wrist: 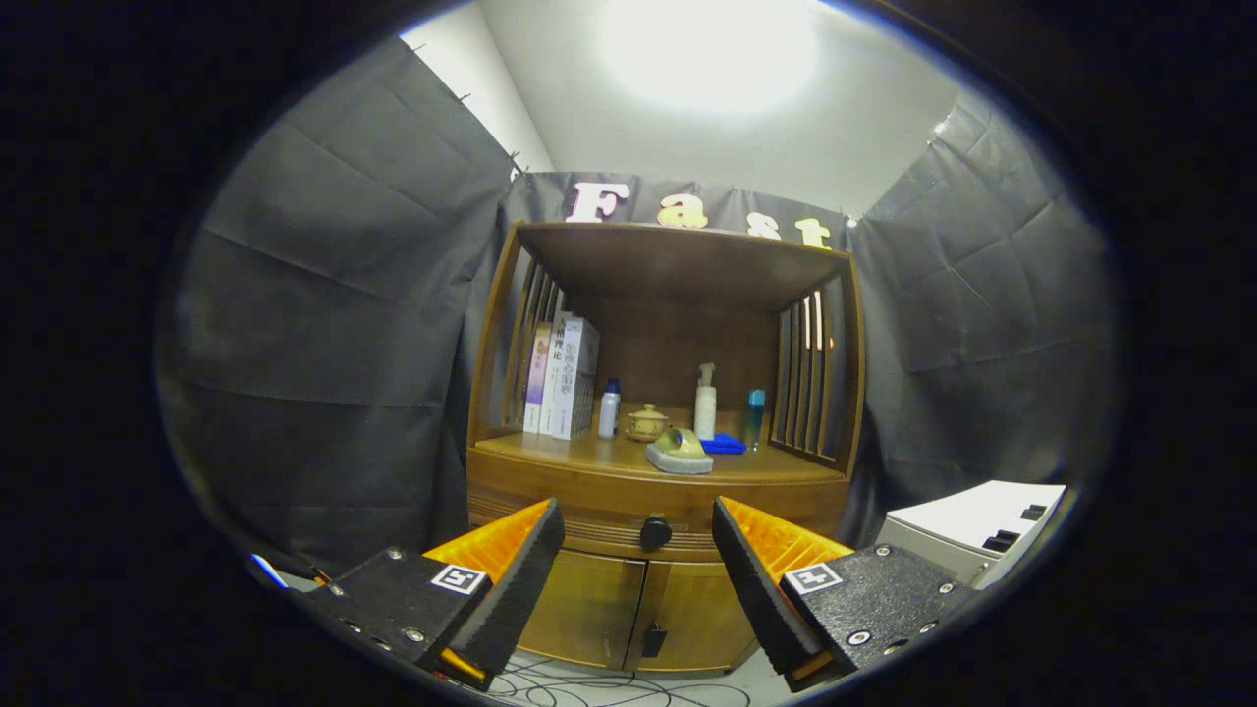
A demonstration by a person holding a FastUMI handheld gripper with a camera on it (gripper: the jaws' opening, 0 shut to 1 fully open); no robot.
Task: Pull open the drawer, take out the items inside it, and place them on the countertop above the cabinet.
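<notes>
Dark cloth walls close in the booth around a wooden cabinet, and you face it head-on. Your gripper has its fingers spread wide apart, holding nothing. The drawer is shut, its round dark knob just ahead, between your fingertips. On the countertop above you see books, a small white bottle, a lidded cup, a pump bottle, a blue cloth, and a blue-capped bottle. Cables lie on the floor below.

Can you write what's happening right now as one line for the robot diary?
stage: reaching | gripper: open, fingers either side of drawer knob, not touching | drawer: closed | countertop: books, bottles, teapot
</notes>
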